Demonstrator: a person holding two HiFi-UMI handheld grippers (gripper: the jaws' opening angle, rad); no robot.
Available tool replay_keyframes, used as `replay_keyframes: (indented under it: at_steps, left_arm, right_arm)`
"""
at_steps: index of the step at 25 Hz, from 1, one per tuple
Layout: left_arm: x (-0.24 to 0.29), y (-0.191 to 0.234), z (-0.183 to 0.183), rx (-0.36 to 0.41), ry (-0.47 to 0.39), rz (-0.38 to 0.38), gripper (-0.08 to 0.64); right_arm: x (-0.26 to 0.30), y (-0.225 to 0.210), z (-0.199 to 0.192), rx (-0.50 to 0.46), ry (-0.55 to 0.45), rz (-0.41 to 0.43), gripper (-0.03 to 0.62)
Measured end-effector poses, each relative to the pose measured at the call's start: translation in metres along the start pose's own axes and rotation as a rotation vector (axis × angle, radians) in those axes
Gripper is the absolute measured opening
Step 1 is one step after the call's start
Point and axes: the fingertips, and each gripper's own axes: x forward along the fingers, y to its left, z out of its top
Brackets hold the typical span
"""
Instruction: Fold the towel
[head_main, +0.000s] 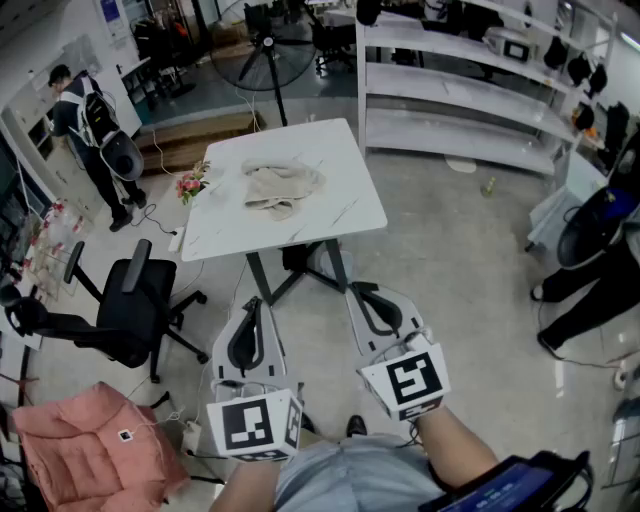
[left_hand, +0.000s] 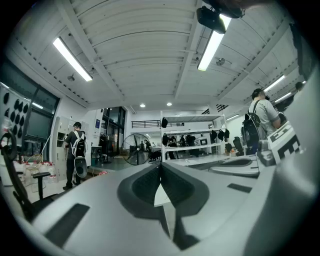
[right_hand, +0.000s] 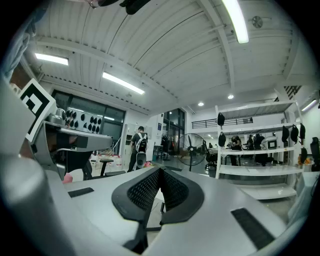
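Observation:
A crumpled beige towel (head_main: 282, 187) lies in a heap on the white table (head_main: 340, 215), toward its far middle. Both grippers are held level over the floor, well short of the table's near edge. My left gripper (head_main: 252, 304) is shut with nothing in it, its dark pads pressed together in the left gripper view (left_hand: 160, 166). My right gripper (head_main: 360, 293) is likewise shut and empty, its textured pads meeting in the right gripper view (right_hand: 160, 171). Neither gripper view shows the towel.
A small bunch of flowers (head_main: 190, 185) sits at the table's left edge. A black office chair (head_main: 130, 305) and a pink cushion (head_main: 85, 450) stand to the left. White shelves (head_main: 470, 100) are at the back right, a floor fan (head_main: 265, 50) behind the table. People stand far left (head_main: 90, 130) and at the right (head_main: 590, 280).

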Motion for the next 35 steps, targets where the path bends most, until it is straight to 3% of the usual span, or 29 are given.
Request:
replay_keyframes:
  at_steps: [7, 18, 26, 35]
  left_arm:
    - [0.004, -0.01, -0.01, 0.001, 0.019, -0.002, 0.008]
    - [0.028, 0.003, -0.037, -0.012, 0.077, 0.019, 0.008]
    - [0.082, 0.041, -0.064, -0.037, 0.113, 0.021, 0.008]
    - [0.177, 0.109, -0.1, -0.086, 0.166, -0.006, 0.009]
  right_arm:
    - [-0.007, -0.011, 0.002, 0.065, -0.061, 0.006, 0.015]
    - [0.021, -0.021, -0.029, 0.07, 0.017, 0.023, 0.018]
    - [0.081, -0.037, -0.054, 0.074, 0.069, 0.009, 0.018]
    - [0.187, -0.055, -0.087, 0.073, 0.159, -0.013, 0.018]
